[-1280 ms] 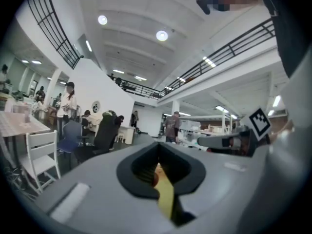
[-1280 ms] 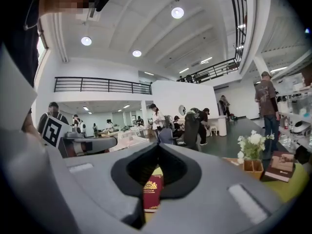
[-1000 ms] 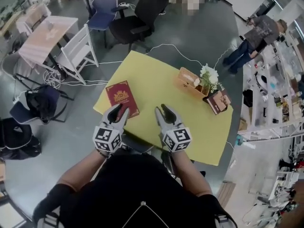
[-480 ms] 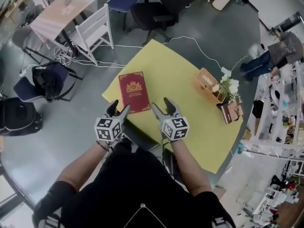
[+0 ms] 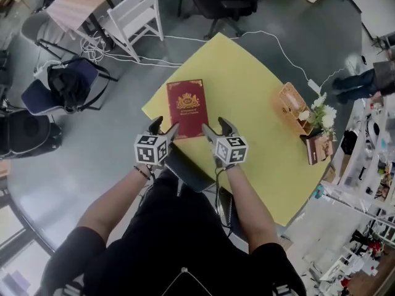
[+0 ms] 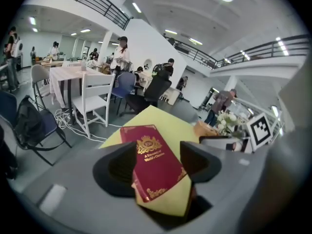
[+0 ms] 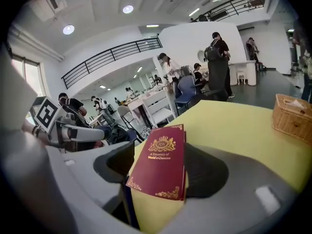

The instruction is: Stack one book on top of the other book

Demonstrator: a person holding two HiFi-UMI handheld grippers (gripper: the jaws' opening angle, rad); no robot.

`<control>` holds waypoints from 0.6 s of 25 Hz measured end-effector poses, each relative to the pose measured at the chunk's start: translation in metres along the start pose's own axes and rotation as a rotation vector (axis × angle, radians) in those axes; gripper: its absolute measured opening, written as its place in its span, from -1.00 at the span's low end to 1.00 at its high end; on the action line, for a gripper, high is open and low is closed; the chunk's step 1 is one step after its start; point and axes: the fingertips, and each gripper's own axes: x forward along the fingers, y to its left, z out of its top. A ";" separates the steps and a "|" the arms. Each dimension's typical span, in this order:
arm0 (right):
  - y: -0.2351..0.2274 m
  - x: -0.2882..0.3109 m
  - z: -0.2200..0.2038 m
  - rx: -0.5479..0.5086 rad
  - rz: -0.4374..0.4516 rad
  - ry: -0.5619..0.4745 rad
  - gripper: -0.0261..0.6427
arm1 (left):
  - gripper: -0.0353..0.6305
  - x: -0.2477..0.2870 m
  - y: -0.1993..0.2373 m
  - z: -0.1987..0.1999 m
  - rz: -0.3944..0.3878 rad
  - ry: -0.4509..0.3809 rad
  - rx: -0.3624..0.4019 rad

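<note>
Lying by one counter's (image 5: pixel 247 85) near-left edge: one red book (image 5: pixel 189 108); one brown book (image 5: pixel 319 148) is sitting at the right edge. One left tool (image 5: pixel 164 125) and one right tool (image 5: pixel 216 126) are hovering at the red book's near end, jaws just opening, gripping nothing.

On the cover of the red book (image 7: pixel 161 165), gold lettering can be read: "A Treasury of World's Classics", set under a gold crest (image 7: pixel 162 144) bearing the initials "RW". The title is legible in both gripper views; in the head view it is too small to be read
</note>
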 end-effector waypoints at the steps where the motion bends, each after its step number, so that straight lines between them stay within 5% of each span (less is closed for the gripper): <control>1: -0.003 0.008 -0.006 0.008 0.002 0.013 0.02 | -0.01 0.007 0.004 -0.004 0.001 0.012 0.001; 15: -0.046 0.102 -0.074 0.047 -0.016 0.171 0.09 | 0.05 0.090 0.059 -0.058 0.036 0.144 -0.123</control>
